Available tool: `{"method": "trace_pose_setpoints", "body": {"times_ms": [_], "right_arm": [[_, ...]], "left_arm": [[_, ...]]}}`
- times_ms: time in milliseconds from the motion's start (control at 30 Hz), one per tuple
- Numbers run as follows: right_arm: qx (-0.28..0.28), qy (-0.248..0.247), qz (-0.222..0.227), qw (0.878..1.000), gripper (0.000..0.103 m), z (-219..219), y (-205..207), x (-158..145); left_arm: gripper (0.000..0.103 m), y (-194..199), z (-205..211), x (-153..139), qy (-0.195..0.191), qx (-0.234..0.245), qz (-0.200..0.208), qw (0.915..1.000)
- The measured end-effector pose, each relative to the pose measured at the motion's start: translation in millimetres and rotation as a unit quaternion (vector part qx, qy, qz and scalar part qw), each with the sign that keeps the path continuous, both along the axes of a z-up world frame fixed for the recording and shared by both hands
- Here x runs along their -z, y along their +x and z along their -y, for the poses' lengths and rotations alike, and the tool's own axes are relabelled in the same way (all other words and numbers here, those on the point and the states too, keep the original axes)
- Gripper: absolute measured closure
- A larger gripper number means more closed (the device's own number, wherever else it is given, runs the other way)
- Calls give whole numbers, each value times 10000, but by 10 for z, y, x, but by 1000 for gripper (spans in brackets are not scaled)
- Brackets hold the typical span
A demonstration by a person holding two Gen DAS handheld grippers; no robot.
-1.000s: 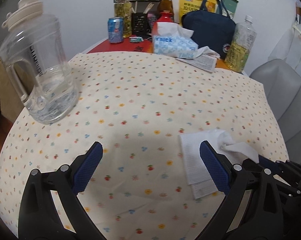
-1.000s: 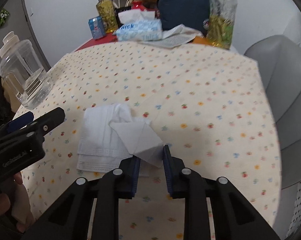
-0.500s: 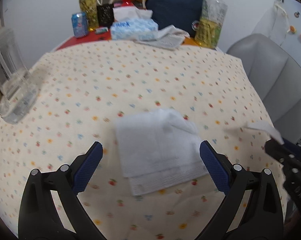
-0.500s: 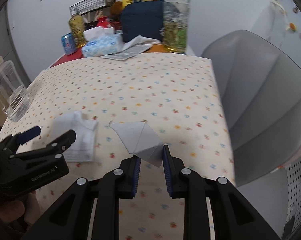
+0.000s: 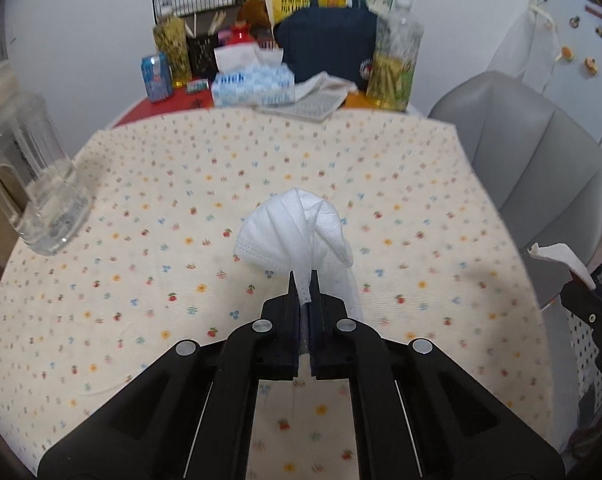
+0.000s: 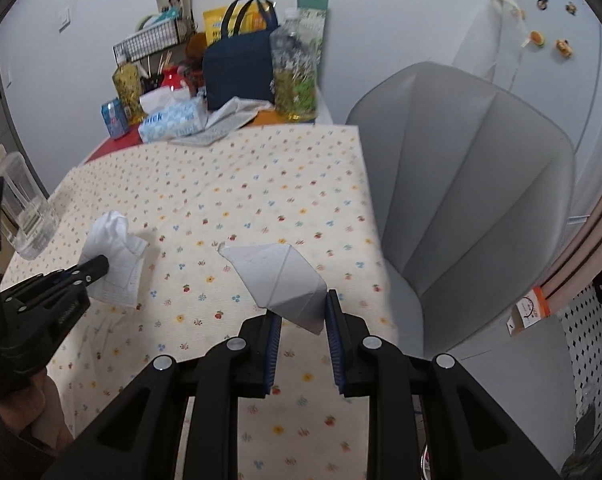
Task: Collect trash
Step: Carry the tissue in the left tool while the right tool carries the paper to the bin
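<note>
My left gripper (image 5: 304,280) is shut on a white paper towel (image 5: 297,224), bunched and lifted a little off the flowered tablecloth (image 5: 141,240). The same towel (image 6: 115,240) and left gripper (image 6: 97,266) show at the left of the right wrist view. My right gripper (image 6: 301,312) is shut on a folded white tissue (image 6: 279,276) and holds it above the table's right edge. That tissue (image 5: 561,256) shows at the far right of the left wrist view.
A clear plastic water jug (image 5: 25,184) stands at the table's left edge. At the back stand a tissue box (image 5: 253,84), a navy bag (image 5: 329,44), a bottle (image 5: 395,56) and a can (image 5: 157,76). A grey chair (image 6: 469,200) stands right of the table.
My left gripper has closed on the paper towel and bunched it up off the cloth. My right gripper has carried the folded tissue further right, toward the chair.
</note>
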State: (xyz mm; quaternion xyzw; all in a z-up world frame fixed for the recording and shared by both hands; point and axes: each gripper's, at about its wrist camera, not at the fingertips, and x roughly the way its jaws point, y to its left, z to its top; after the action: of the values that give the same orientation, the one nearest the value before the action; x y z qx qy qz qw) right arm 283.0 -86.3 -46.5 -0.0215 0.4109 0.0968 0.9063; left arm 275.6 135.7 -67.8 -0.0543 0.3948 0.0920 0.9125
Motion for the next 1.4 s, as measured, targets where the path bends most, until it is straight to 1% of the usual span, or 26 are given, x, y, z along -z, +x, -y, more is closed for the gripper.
{"method": "trace_pose_setpoints", "body": {"times_ms": [200,367,500,700,1033,1400], "right_arm": [[86,70,202,9997,80,183,-322,-241],[173,110,406,9990,80,352,-595,-445],[273,170,588,9978,80,519,-845,-616],[416,257,814,9955,80,797,-1198,-795],[693,241,996,9923,80,1238,-1615,-925],[1098,207,1060,9881,80,1693,-1878,-946]], "left_arm": [[99,-309,221,-280,108,118,236,9996],[99,-561,431,-477,125,241,429,9987],[99,-757,631,-626,170,356,594,9975],[99,-1018,952,-809,175,496,806,9954],[99,-1384,1391,-995,202,779,1058,9911],[99,-1500,1835,-1056,180,1205,1161,9857]]}}
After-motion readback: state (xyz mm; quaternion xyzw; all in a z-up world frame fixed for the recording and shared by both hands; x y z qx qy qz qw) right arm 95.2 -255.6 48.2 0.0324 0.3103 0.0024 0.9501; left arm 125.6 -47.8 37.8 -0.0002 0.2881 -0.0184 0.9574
